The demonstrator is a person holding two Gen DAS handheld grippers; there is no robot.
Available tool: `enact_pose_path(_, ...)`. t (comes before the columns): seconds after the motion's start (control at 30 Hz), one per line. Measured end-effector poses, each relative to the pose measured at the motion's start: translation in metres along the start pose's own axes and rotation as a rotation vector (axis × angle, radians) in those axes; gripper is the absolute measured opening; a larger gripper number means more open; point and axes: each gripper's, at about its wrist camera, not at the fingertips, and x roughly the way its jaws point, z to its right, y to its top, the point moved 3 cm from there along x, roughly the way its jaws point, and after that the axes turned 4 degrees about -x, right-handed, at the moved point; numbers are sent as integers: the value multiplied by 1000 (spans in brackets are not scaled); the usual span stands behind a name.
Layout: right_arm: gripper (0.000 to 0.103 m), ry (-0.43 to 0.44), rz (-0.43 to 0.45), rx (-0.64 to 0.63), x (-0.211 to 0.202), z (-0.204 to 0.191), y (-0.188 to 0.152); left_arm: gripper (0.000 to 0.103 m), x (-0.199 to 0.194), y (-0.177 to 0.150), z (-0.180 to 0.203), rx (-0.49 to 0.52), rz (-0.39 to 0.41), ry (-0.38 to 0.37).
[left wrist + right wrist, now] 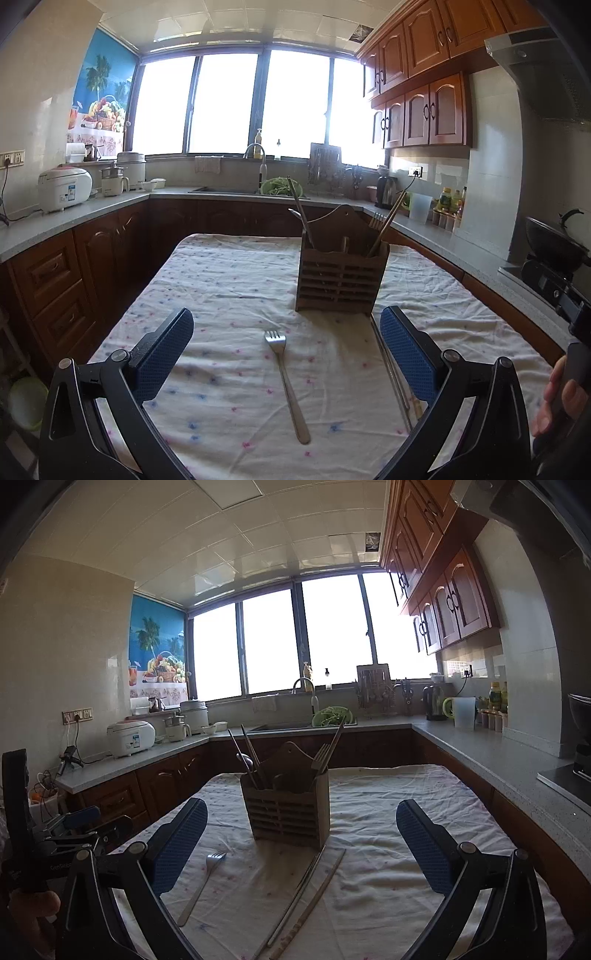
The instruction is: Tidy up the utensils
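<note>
A brown slatted wooden utensil holder point(341, 275) stands on the table; it also shows in the right wrist view point(290, 812). It holds chopsticks, a fork and a spoon. A metal fork point(288, 384) lies on the cloth between my left gripper's point(286, 332) open fingers, tines toward the holder; it shows in the right wrist view point(201, 886) too. Loose chopsticks point(306, 897) lie in front of the holder, between my right gripper's point(301, 823) open fingers. Both grippers are empty and above the cloth.
The table carries a white cloth point(229, 280) with small coloured dots. Kitchen counters point(74, 218) with a rice cooker point(64, 188) surround it. A stove with a wok point(554, 243) is at the right. The other gripper point(55, 834) shows at the right wrist view's left edge.
</note>
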Motion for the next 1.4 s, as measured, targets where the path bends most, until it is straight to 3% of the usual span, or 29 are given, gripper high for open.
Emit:
enact_pose_path(0.33,103,-47,-125,15,-7,1,-62,103,-1,-39,11,15,-59,22)
enact_pose_path(0.57,103,-83,-133,39,-16,12,-68,103,2,-57,16,29,-97,57)
enact_pose_path(1.4,103,-78,-94,27,-26,7,-75,103,-16,-54,17,55,-21,91)
